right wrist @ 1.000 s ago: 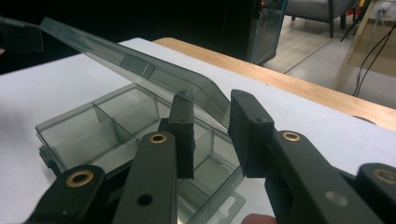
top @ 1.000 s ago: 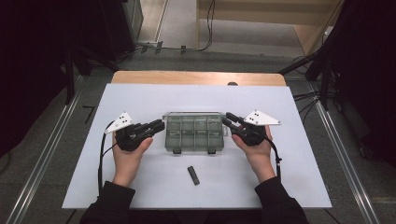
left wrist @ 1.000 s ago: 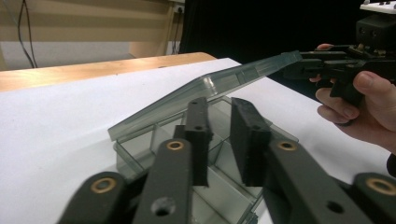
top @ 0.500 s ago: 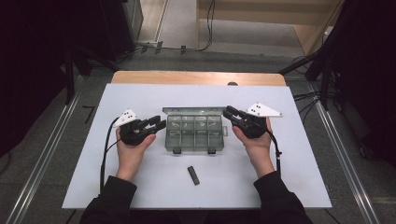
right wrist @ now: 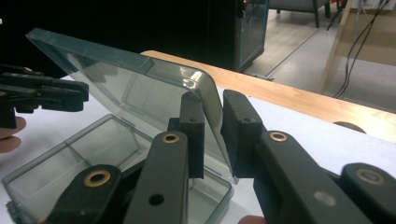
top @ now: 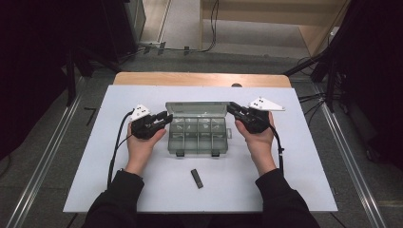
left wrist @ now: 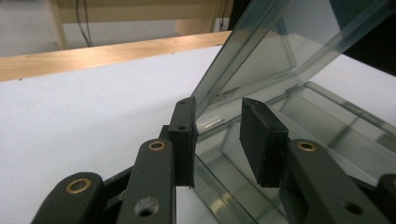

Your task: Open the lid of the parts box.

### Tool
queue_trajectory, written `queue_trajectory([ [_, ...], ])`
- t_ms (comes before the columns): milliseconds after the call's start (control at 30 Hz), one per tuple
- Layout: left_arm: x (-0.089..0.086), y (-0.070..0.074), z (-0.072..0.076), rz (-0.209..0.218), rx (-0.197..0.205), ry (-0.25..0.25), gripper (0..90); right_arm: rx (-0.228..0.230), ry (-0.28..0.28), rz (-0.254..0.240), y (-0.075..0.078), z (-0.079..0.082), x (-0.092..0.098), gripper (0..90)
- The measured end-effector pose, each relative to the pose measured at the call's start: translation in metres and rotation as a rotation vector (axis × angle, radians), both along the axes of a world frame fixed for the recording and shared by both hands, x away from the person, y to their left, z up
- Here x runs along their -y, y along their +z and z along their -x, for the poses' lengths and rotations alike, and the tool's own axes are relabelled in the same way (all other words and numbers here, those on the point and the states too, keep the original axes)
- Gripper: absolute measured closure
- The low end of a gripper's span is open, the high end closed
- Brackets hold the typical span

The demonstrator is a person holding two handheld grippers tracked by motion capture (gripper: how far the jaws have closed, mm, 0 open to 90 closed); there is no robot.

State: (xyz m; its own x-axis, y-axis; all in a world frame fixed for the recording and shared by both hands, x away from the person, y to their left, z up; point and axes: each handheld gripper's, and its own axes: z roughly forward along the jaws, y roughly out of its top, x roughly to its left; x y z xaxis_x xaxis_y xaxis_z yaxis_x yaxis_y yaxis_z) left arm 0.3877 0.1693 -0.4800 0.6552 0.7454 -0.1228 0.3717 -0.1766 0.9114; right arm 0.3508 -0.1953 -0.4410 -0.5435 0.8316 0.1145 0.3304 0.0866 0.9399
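A clear plastic compartment box (top: 197, 137) lies mid-table with its lid (top: 195, 108) tilted up and back. My left gripper (top: 167, 117) is at the lid's left end. In the left gripper view its jaws (left wrist: 219, 135) stand well apart around the lid's edge (left wrist: 280, 46); they have just been closing, and the edge lies against one pad (left wrist: 184, 140). My right gripper (top: 233, 108) is at the lid's right corner. Its jaws (right wrist: 214, 135) have just closed further and pinch the lid's corner (right wrist: 140, 93) above the base (right wrist: 70, 163).
A small black stick-like object (top: 196, 178) lies on the white tabletop (top: 309, 180) in front of the box. A wooden strip (top: 199, 79) runs along the far edge. The left gripper (right wrist: 79, 93) shows beyond the lid in the right gripper view.
The lid has swung up from the base and now leans back. My left gripper has moved in toward the box's left end; the right hand has lifted slightly with the lid.
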Motion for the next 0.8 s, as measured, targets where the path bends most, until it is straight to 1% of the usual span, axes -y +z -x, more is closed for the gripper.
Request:
queue_trajectory([
  [33,0.002,-0.001,-0.002,-0.011,0.011,0.013,69.5,-0.005,-0.004,-0.002,0.001,-0.003,0.0,76.9],
  [67,0.003,-0.002,-0.003,-0.018,0.016,0.021,69.5,-0.005,-0.004,-0.002,0.001,-0.003,0.0,76.9],
  [133,0.005,-0.004,-0.006,-0.03,0.017,0.025,71.5,-0.009,-0.006,-0.004,0.003,-0.006,0.0,77.1],
  [167,0.006,-0.004,-0.007,-0.025,0.02,0.03,72.3,-0.015,-0.007,-0.003,0.003,-0.008,0.0,77.1],
  [233,0.005,-0.006,-0.01,-0.006,0.012,0.039,74.2,-0.022,-0.003,0.001,0.005,-0.01,0.0,77.3],
  [333,0.005,-0.009,-0.012,0.003,0.009,0.052,76.3,-0.023,0.001,0.003,0.006,-0.015,0.001,77.6],
  [367,0.006,-0.01,-0.013,-0.009,0.016,0.06,77.6,-0.025,0.0,0.002,0.006,-0.016,0.001,77.6],
  [400,0.006,-0.011,-0.013,-0.008,0.019,0.065,77.8,-0.03,-0.001,0.0,0.007,-0.019,0.001,77.6],
  [433,0.007,-0.012,-0.014,0.001,0.014,0.062,77.8,-0.03,-0.001,0.0,0.007,-0.019,0.001,77.6],
  [500,0.008,-0.013,-0.016,-0.006,0.016,0.067,78.2,-0.033,-0.001,-0.003,0.008,-0.021,0.001,77.7],
  [600,0.008,-0.013,-0.017,0.0,0.011,0.075,79.2,-0.036,-0.003,-0.004,0.008,-0.024,0.001,77.7],
  [800,0.009,-0.013,-0.017,-0.021,0.028,0.081,82.4,-0.045,-0.008,-0.005,0.008,-0.031,0.0,77.7],
])
